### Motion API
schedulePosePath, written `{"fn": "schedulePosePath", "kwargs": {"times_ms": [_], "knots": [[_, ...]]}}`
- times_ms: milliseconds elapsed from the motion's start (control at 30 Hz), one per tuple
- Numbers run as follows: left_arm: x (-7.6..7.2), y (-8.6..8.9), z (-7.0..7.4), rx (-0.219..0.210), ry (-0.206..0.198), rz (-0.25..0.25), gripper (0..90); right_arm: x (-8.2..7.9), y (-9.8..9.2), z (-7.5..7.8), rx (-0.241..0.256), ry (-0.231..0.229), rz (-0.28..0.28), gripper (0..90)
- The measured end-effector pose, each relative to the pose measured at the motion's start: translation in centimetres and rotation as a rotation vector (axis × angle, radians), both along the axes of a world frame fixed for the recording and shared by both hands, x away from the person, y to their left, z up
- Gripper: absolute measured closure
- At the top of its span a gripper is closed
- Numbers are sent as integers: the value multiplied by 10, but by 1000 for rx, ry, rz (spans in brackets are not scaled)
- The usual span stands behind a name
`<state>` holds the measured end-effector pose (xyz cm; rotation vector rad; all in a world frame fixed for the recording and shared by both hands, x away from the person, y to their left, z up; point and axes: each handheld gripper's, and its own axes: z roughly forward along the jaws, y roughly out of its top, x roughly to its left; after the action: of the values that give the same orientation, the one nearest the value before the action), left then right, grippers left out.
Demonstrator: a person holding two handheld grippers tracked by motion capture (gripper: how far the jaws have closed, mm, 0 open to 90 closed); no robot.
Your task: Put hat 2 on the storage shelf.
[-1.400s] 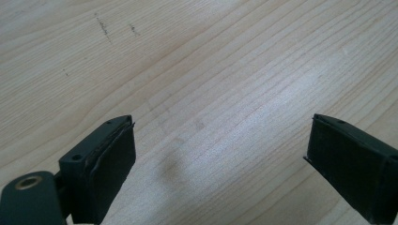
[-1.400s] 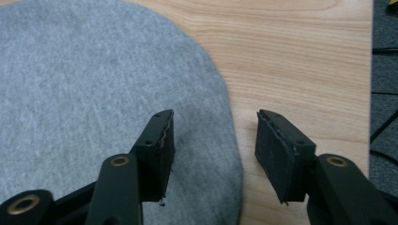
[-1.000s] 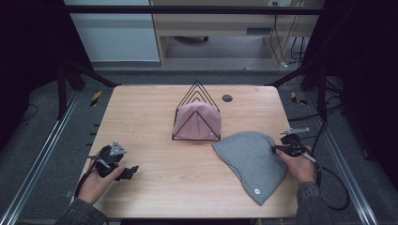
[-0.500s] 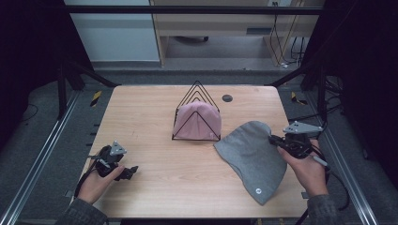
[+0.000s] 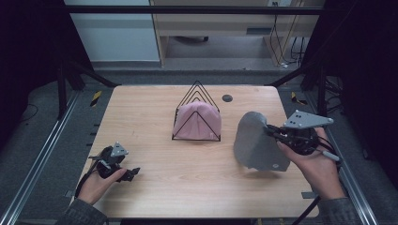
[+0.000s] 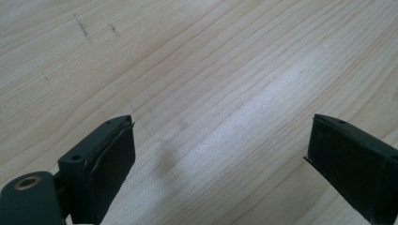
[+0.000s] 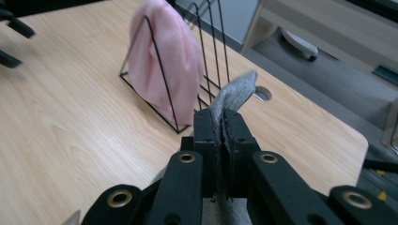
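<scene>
The worktop (image 5: 155, 126) has bare wood between the wire rack (image 5: 197, 112) and its near edge. A grey beanie (image 5: 256, 140) hangs lifted at right, pinched by the right claw (image 5: 272, 132). The left claw (image 5: 133, 172) gapes, near-left.

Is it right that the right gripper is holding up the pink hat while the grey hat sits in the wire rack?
No, the colours are swapped. The right gripper holds up the grey hat, and the pink hat sits in the wire rack. The high view shows it.
</scene>
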<state>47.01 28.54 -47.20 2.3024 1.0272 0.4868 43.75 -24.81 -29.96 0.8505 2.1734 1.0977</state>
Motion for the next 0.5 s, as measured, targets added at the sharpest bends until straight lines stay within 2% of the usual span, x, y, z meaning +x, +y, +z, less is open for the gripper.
{"fn": "schedulePosePath", "kwargs": {"times_ms": [133,267,367,500], "knots": [[-4,-4,9,-13,-23,-22,94,-3,8,8,14,-1,51,861],[-6,-14,24,-31,-59,-62,98,-6,19,15,14,-5,97,861],[-6,-23,36,-36,-53,-98,101,-7,30,19,14,-5,135,861],[-4,-35,56,-22,-58,-139,112,-5,49,24,7,-1,176,860]]}}
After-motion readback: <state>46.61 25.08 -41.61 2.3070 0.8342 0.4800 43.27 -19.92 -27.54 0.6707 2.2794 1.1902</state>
